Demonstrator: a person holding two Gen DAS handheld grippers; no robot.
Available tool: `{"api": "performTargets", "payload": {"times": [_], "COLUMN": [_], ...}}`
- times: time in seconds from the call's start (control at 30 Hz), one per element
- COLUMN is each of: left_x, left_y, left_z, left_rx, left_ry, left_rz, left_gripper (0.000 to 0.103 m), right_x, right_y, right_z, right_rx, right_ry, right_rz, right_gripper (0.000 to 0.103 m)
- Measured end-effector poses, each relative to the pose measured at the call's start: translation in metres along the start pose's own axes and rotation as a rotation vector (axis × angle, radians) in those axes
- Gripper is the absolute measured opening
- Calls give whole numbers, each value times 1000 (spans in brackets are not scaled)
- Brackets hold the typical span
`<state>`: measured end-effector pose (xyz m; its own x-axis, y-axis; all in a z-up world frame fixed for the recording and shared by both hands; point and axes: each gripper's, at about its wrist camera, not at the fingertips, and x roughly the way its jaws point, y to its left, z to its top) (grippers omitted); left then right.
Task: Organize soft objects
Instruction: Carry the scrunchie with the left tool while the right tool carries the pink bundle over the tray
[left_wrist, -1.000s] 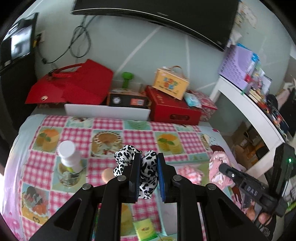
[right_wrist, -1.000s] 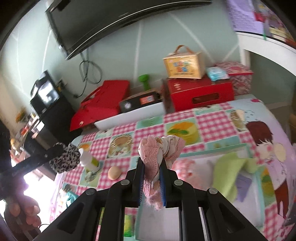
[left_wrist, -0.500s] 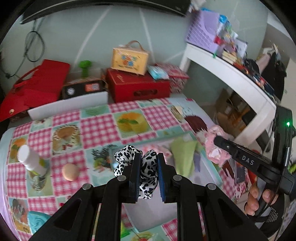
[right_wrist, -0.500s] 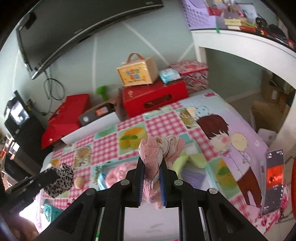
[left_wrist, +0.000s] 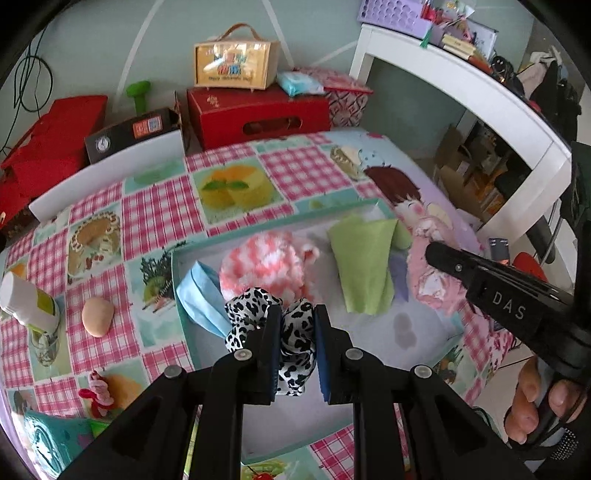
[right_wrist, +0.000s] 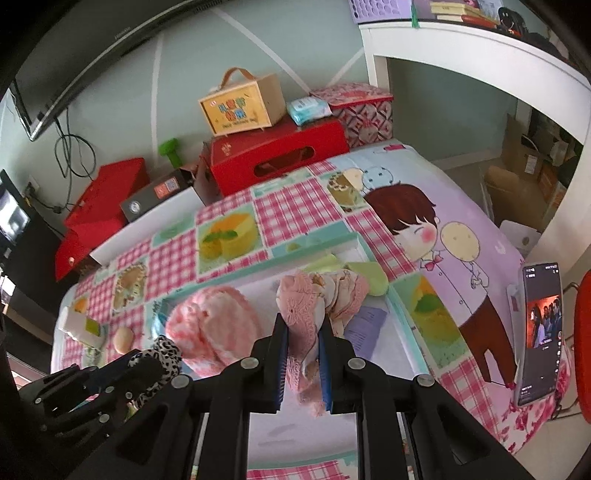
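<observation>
You have swung both grippers down from above the checked cloth to hover over the teal-rimmed tray (left_wrist: 373, 206), left gripper (left_wrist: 295, 347) clamping the leopard-print scrunchie (left_wrist: 291, 332), right gripper (right_wrist: 301, 365) pinching the pink lace cloth (right_wrist: 306, 314), so both drops look next.

Two black two-finger grippers (left_wrist: 295, 350); one black-and-white spotted scrunchie (left_wrist: 291, 332), one pink lace cloth (right_wrist: 306, 314), one pink-white fluffy ball (left_wrist: 266, 266), one green folded cloth (left_wrist: 364, 266), two red boxes (left_wrist: 258, 114)

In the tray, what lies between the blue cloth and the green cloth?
The pink-white fluffy item lies between the blue cloth and the green cloth, in the left wrist view.
</observation>
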<state>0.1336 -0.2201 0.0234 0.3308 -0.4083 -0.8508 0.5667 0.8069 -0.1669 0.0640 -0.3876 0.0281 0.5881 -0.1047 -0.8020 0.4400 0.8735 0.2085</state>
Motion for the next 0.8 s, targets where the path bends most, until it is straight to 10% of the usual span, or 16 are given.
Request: {"api": "performTargets", "payload": {"times": [0.8], "left_x": [58], "left_y": [2], "left_z": [-16], "left_rx": [-65], "left_ry": [169], "left_rz": [-9], "left_gripper": [19], "right_x": [43], "right_y": [-14], "right_z": [-9], "right_rx": [-9], "right_ry": [134], "right_rz": [-82], "right_gripper": [17]}}
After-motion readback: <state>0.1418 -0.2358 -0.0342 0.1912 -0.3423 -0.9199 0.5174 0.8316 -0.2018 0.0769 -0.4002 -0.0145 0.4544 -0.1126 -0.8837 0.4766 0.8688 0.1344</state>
